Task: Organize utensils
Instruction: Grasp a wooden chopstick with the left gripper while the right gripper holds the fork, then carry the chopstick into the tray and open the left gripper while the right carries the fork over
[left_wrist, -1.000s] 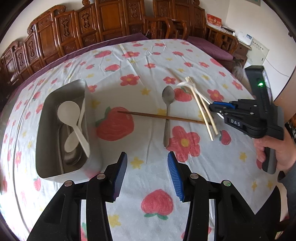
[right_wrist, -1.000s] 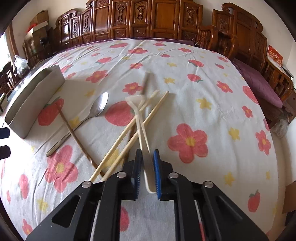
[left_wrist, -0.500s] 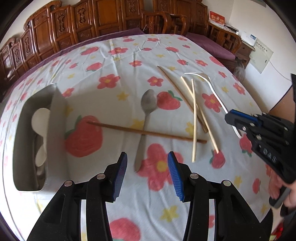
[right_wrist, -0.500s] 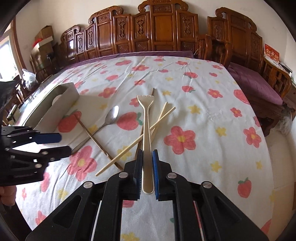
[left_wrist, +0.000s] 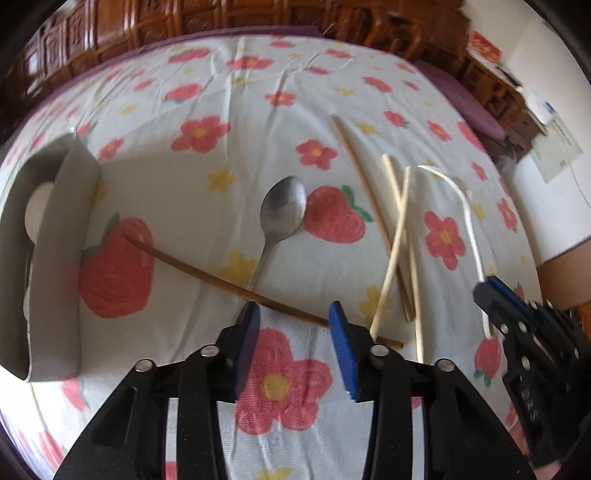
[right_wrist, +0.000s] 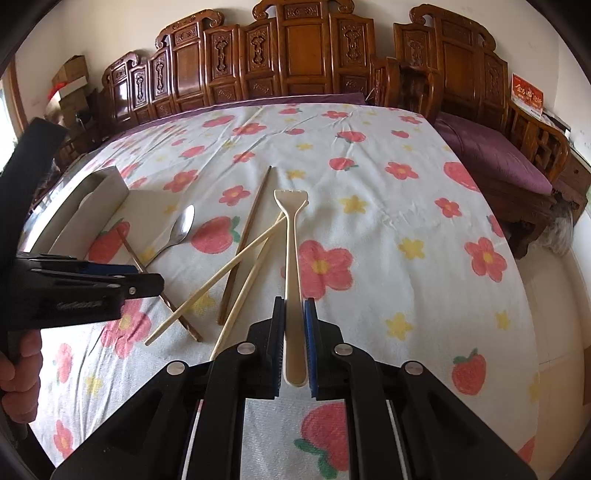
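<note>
Two blue pads of the left gripper (left_wrist: 293, 345), jaws just narrowing yet clear, straddle the dark chopstick (left_wrist: 221, 282), lying crosswise toward the tray (left_wrist: 55, 266) at the surface's left edge; the right gripper (right_wrist: 294, 345) clamps the plastic fork (right_wrist: 291, 273).

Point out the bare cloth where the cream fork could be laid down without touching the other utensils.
Free: the cloth right of the cream fork, out to the table's edge, and the far stretch toward the carved chairs. The strip between metal tray and metal spoon is narrow. Crowded: the middle, where light chopsticks cross a dark chopstick and another dark one passes between the left gripper's open jaws.
</note>
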